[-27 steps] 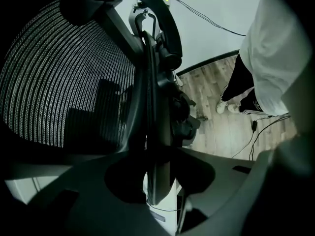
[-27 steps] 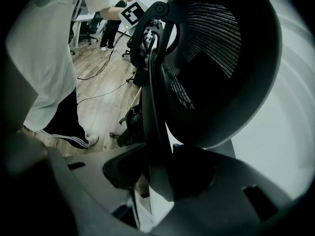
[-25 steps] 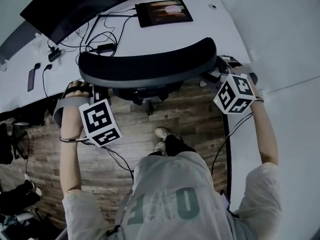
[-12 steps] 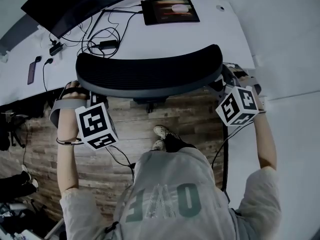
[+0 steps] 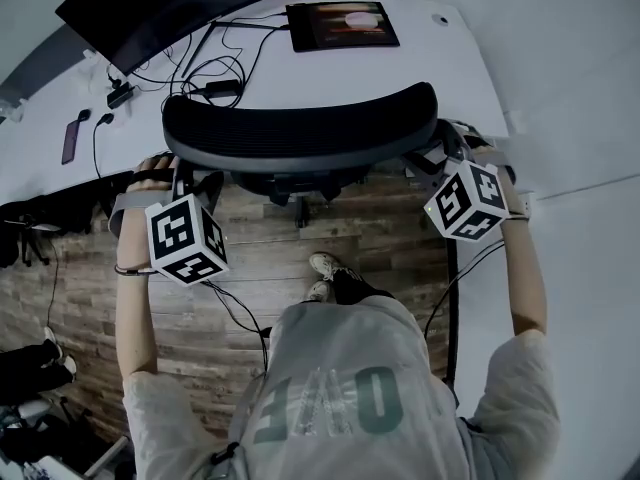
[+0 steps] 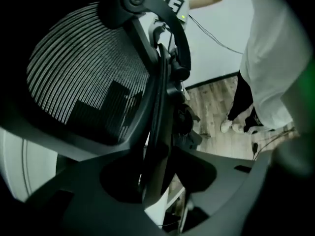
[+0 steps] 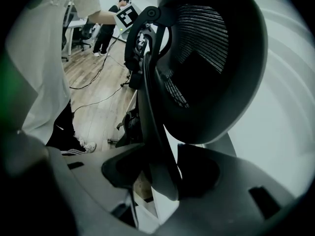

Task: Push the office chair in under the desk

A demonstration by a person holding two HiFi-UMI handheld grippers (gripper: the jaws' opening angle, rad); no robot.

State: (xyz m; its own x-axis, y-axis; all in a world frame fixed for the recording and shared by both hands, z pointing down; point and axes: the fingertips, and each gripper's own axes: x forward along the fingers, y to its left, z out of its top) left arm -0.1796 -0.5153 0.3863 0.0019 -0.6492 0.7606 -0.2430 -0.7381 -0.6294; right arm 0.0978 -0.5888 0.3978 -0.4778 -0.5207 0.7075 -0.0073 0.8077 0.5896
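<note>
The black office chair's mesh backrest (image 5: pixel 300 133) stands against the near edge of the white desk (image 5: pixel 420 78), and its seat is hidden beneath it. My left gripper (image 5: pixel 185 180) is at the backrest's left end and my right gripper (image 5: pixel 442 156) is at its right end. In the left gripper view, the backrest's frame edge (image 6: pixel 160 132) runs between the jaws of the left gripper (image 6: pixel 157 181). These jaws are opening and a sliver of light shows beside the frame. In the right gripper view, the frame edge (image 7: pixel 150 112) likewise passes through the right gripper (image 7: pixel 162 176), which is also opening.
On the desk are a dark monitor (image 5: pixel 130 18), a tablet (image 5: pixel 340 23), tangled cables (image 5: pixel 205 78) and a phone (image 5: pixel 72 138). My feet (image 5: pixel 325 273) stand on the wood floor behind the chair. A white partition (image 5: pixel 560 118) is on the right. Another person (image 7: pixel 106 28) stands far off.
The backrest and both grippers have stayed almost in place at the desk edge. The left marker cube has shifted slightly left and towards the desk.
</note>
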